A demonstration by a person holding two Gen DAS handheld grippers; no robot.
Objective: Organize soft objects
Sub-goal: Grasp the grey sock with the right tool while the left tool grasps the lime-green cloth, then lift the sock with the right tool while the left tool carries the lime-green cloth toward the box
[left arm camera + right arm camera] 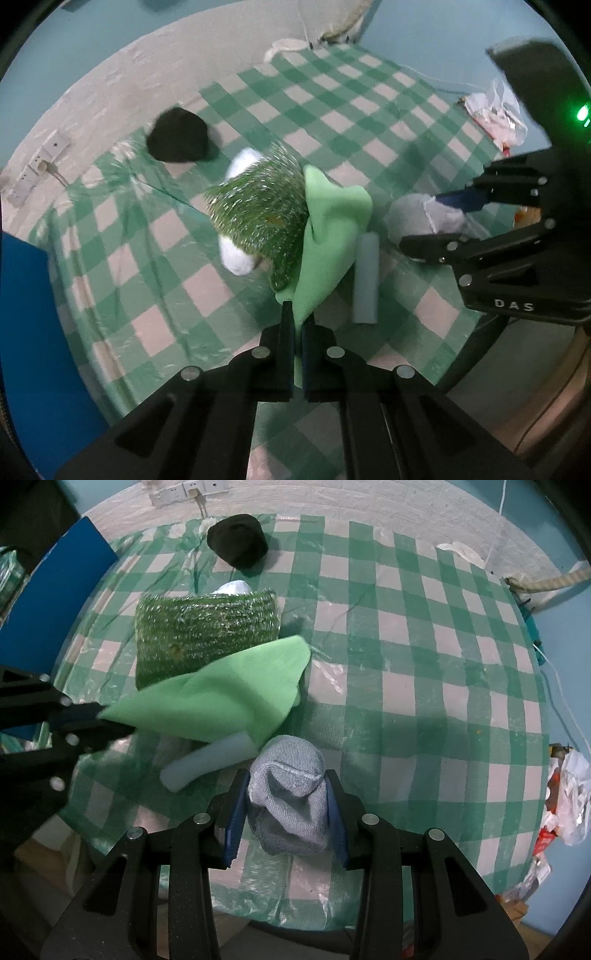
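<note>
The round desk [424, 664] under its checked cover carries the pile. On it a tinsel-green scrubber pad [207, 635] props the light green cloth [229, 698], whose corner the left tool [294, 321] pinches tight; dragging it could likely tip the pad or roll the pale foam cylinder [210, 760] beneath off the near edge. The right tool [286, 805] grips the grey sock ball [288, 797], which may squeeze out if pressure loosens. A black bundle [238, 541] sits well apart.

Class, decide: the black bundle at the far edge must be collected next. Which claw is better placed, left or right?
Neither is free. The left claw pinches the green cloth; the right claw holds the grey sock. The black bundle lies nearer the left.
</note>
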